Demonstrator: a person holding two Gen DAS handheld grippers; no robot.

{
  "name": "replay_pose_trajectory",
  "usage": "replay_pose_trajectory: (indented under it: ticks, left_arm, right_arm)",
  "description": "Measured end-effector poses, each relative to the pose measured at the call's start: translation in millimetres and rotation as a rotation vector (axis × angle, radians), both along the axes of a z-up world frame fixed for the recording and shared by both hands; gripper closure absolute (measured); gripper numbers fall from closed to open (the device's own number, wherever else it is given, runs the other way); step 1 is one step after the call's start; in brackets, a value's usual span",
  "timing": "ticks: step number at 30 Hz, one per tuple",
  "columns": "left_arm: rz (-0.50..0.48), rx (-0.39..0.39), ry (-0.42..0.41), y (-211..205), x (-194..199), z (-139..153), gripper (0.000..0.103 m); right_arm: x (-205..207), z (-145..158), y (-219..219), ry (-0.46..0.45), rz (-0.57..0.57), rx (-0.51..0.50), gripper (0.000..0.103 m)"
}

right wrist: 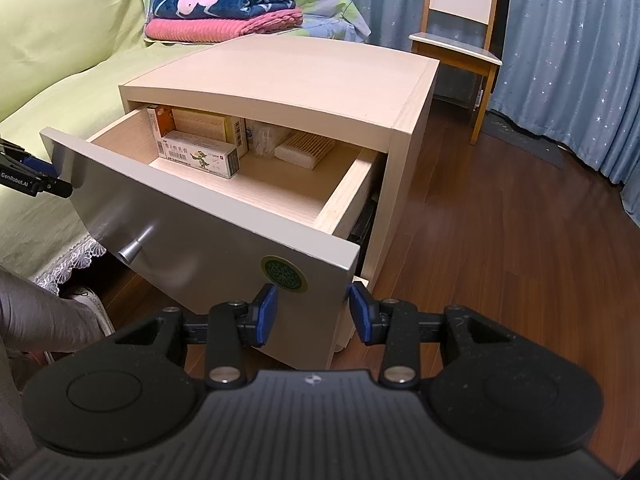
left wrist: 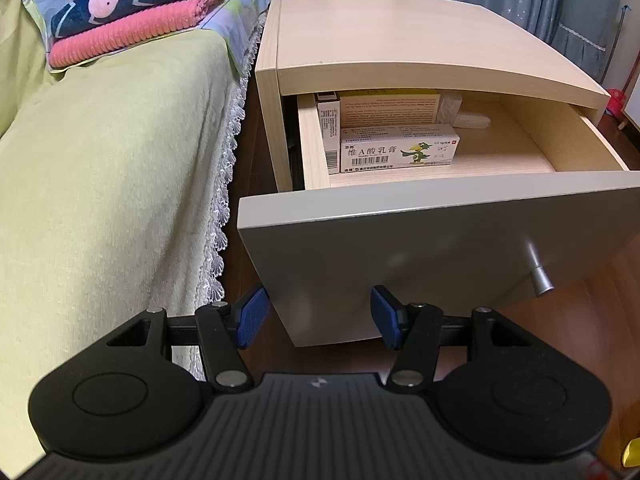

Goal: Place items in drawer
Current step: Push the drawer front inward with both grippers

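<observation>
The nightstand's drawer [left wrist: 440,236] [right wrist: 208,216] stands pulled out, its grey front facing me. Inside lie several medicine boxes: a white ointment box with a green bird [left wrist: 398,150] [right wrist: 200,154] in front, a tall yellow box [left wrist: 390,110] [right wrist: 208,126] behind it, and a pale ridged pack [right wrist: 306,150] to the right. My left gripper [left wrist: 316,318] is open and empty in front of the drawer front's lower left. My right gripper [right wrist: 312,312] is open and empty at the drawer front's right corner. The drawer knob [left wrist: 538,276] [right wrist: 134,250] sticks out of the front.
A bed with a green cover [left wrist: 100,168] [right wrist: 60,60] stands close left of the nightstand [left wrist: 392,36] [right wrist: 288,76], folded blankets [left wrist: 136,12] [right wrist: 224,8] on it. A wooden chair [right wrist: 460,40] and blue curtains stand behind. A person's leg and shoe [right wrist: 48,312] are at the left. The floor is wood [right wrist: 500,240].
</observation>
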State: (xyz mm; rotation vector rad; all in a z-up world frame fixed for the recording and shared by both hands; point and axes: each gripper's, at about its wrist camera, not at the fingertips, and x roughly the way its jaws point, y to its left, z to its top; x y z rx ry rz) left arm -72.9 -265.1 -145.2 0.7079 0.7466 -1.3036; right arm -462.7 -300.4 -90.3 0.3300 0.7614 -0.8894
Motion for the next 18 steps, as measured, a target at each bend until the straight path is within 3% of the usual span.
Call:
replay_pose_trajectory:
  ticks: [18]
  left_arm:
    - [0.014,-0.008,-0.007,-1.6,-1.2,-1.7,0.043]
  right_arm:
    - [-0.2,-2.0,-6.7,-0.029,-0.043,-0.009,0.067]
